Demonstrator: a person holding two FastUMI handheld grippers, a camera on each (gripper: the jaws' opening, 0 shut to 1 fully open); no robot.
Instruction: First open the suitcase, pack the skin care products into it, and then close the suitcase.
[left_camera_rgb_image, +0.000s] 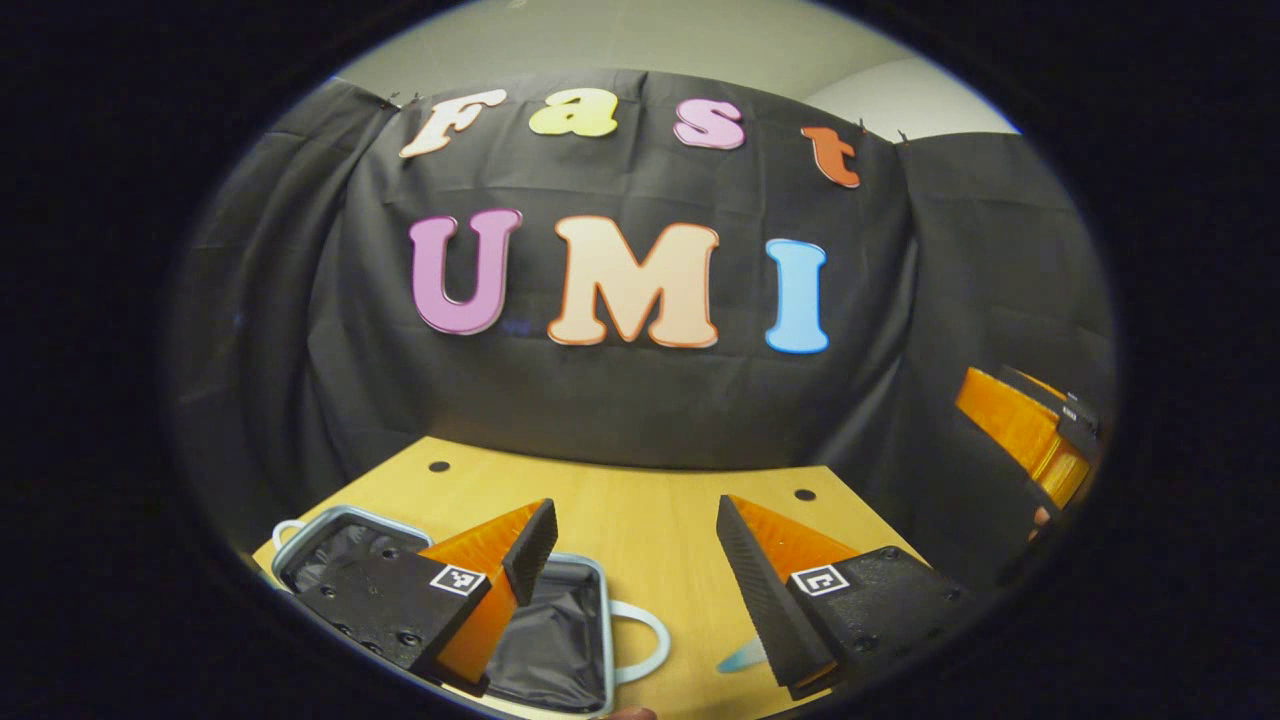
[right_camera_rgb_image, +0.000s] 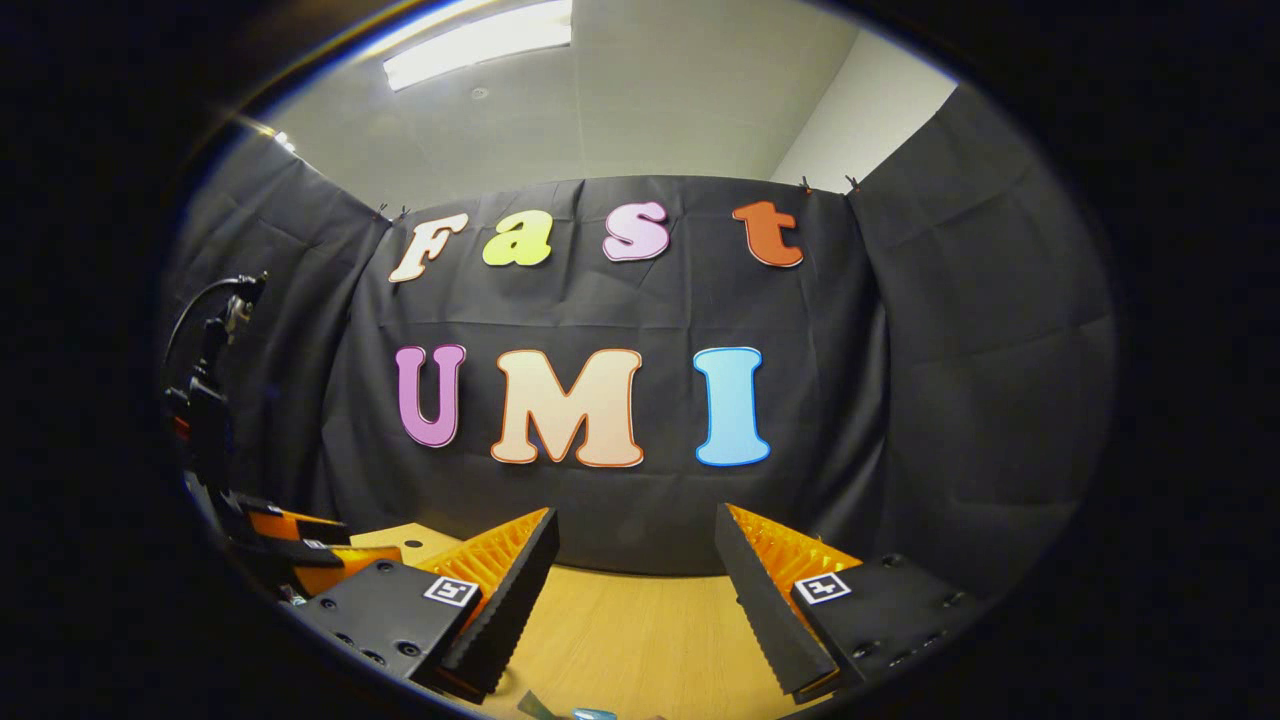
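Observation:
The small suitcase (left_camera_rgb_image: 556, 640) lies open on the wooden table (left_camera_rgb_image: 650, 570) at the lower left of the left gripper view. It has a pale metal rim, a dark lining and a white handle (left_camera_rgb_image: 650, 640). My left gripper (left_camera_rgb_image: 636, 515) hangs open above it, its left finger over the case. A pale blue skin care item (left_camera_rgb_image: 742, 655) lies on the table by the right finger, partly hidden. My right gripper (right_camera_rgb_image: 636, 520) is open over the table with nothing between its fingers. Small teal and blue items (right_camera_rgb_image: 590, 713) peek in at the bottom edge of the right gripper view.
The black cloth wall closes off the table's far side. The other gripper (left_camera_rgb_image: 1025, 430) shows at the right of the left gripper view, with part of a hand (left_camera_rgb_image: 1042, 516) below it. In the right gripper view the other gripper (right_camera_rgb_image: 290, 550) is at the left, cables above it.

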